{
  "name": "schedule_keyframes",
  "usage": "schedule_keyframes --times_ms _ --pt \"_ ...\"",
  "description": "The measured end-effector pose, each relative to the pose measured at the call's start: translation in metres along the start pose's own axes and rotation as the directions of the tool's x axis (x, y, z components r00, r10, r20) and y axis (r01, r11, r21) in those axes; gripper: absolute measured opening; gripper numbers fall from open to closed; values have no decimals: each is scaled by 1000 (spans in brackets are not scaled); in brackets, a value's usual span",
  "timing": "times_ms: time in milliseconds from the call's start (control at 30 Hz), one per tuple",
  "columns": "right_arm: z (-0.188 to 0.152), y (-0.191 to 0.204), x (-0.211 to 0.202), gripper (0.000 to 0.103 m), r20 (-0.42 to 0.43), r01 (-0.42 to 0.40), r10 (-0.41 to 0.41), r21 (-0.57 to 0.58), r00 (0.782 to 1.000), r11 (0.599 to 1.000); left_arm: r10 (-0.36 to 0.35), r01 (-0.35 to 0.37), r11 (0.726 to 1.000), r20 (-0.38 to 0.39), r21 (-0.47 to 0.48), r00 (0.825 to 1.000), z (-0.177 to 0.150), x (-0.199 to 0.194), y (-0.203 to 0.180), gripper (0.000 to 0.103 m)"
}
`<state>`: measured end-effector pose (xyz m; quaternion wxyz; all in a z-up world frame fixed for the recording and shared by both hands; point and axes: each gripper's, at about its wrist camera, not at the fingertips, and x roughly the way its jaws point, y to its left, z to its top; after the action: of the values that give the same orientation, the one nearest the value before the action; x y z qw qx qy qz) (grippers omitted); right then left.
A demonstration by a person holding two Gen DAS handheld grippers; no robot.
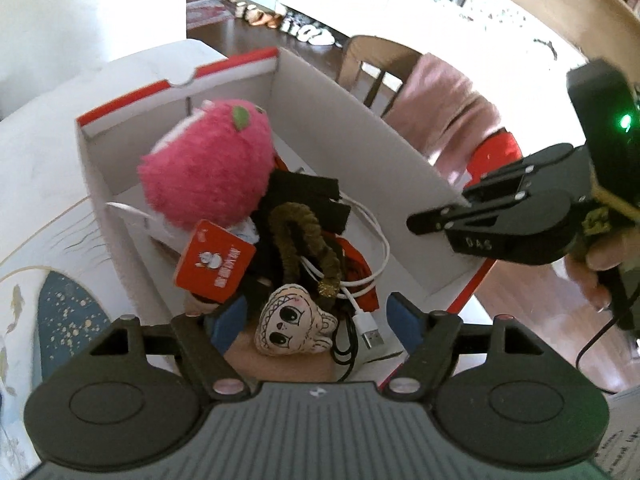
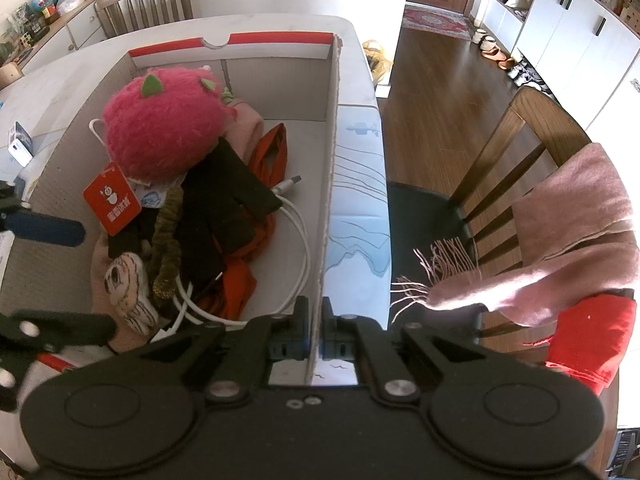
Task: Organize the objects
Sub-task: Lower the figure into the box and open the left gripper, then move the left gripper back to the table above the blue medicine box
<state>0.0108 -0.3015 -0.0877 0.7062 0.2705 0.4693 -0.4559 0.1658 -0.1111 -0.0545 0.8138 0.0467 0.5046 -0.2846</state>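
Note:
A white cardboard box [image 1: 344,120] with red trim stands on the table. In it lie a pink plush [image 1: 208,164] with a red tag [image 1: 214,260], black cloth [image 2: 228,200], orange cloth [image 2: 272,152], an olive braided cord [image 1: 304,232], a white cable [image 1: 376,248] and a small doll-face charm [image 1: 292,324]. My left gripper [image 1: 316,320] hovers open over the box's near end, its blue pads [image 1: 230,320] either side of the charm without touching it. My right gripper [image 2: 316,328] is shut on the box's right wall [image 2: 330,200]; it also appears as the right gripper [image 1: 424,220] in the left wrist view.
The box sits on a white table [image 2: 360,200] with blue prints, close to its right edge. A wooden chair [image 2: 520,152] draped with a pink scarf [image 2: 580,240] and a red cloth [image 2: 592,340] stands right of the table. Another chair [image 2: 148,0] is behind.

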Motion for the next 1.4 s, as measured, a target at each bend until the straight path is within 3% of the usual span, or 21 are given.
schedule_keyframes --times_ms 233,300,400,500,633,867,1000,1300,1400 --pt "0 -1 1 3 -4 -1 1 -1 1000 1000 45 -39 996 69 -78 997 -6 -32 22 76" --pt "1 0 2 3 -6 1 -1 -2 1000 1000 33 -23 994 94 -110 995 -9 -42 31 77" --pt "1 1 1 3 -7 4 -4 -5 1000 1000 107 -89 985 112 -149 988 -13 -55 42 77" --pt "2 0 1 3 -9 4 -4 -4 1000 1000 125 -96 976 139 -197 982 -17 -69 57 77" --pt "1 1 1 3 -14 8 -8 -5 1000 1000 209 -168 953 147 -251 967 -24 -83 80 81" --pt "1 2 1 5 -18 10 -10 3 1000 1000 361 -306 875 85 -375 929 -35 -90 133 82" --pt "1 1 1 5 -24 16 -16 8 1000 1000 402 -338 836 65 -432 913 -42 -96 161 83" --pt "5 4 2 6 -41 36 -36 14 999 999 513 -432 730 6 -530 859 -51 -99 226 89" --pt "6 4 3 6 -46 43 -43 20 998 999 543 -461 692 -21 -555 840 -52 -98 249 102"
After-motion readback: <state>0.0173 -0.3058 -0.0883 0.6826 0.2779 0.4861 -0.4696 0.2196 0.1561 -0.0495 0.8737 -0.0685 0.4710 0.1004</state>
